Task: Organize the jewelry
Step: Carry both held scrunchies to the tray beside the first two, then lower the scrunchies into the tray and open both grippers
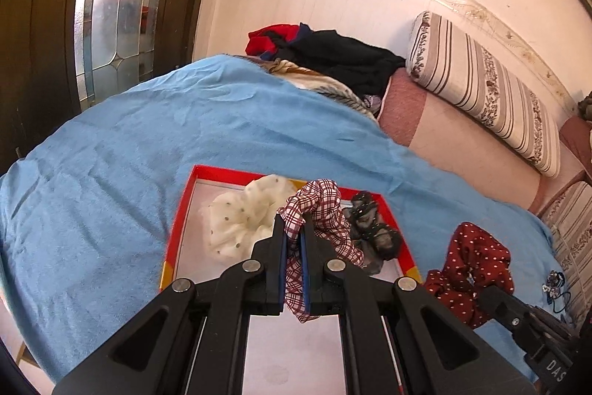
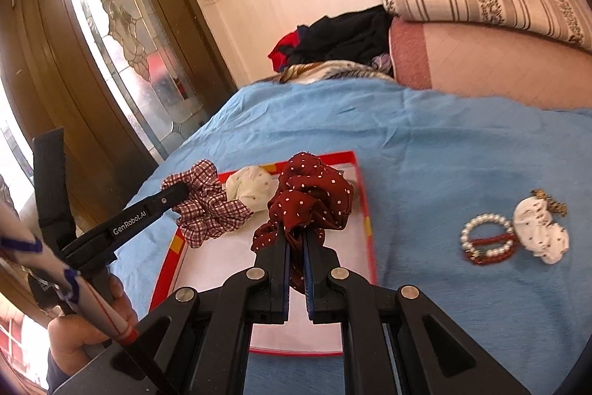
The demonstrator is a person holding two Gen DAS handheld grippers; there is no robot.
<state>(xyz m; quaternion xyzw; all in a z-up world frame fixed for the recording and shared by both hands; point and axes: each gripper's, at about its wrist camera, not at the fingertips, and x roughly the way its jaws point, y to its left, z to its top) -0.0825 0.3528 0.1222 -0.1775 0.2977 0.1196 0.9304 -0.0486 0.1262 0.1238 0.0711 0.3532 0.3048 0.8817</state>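
Note:
My left gripper is shut on a red-and-white checked scrunchie and holds it above the red-rimmed tray. A cream dotted scrunchie and a dark lacy scrunchie lie in the tray. My right gripper is shut on a dark red polka-dot scrunchie over the tray. The checked scrunchie and the cream one also show in the right wrist view. A pearl bracelet on a red bead bracelet and a white printed scrunchie lie on the blue cloth to the right.
The blue cloth covers a bed. A striped bolster and piled clothes lie at the back. A wooden door with patterned glass stands to the left. A small dark jewelry piece lies at the cloth's right edge.

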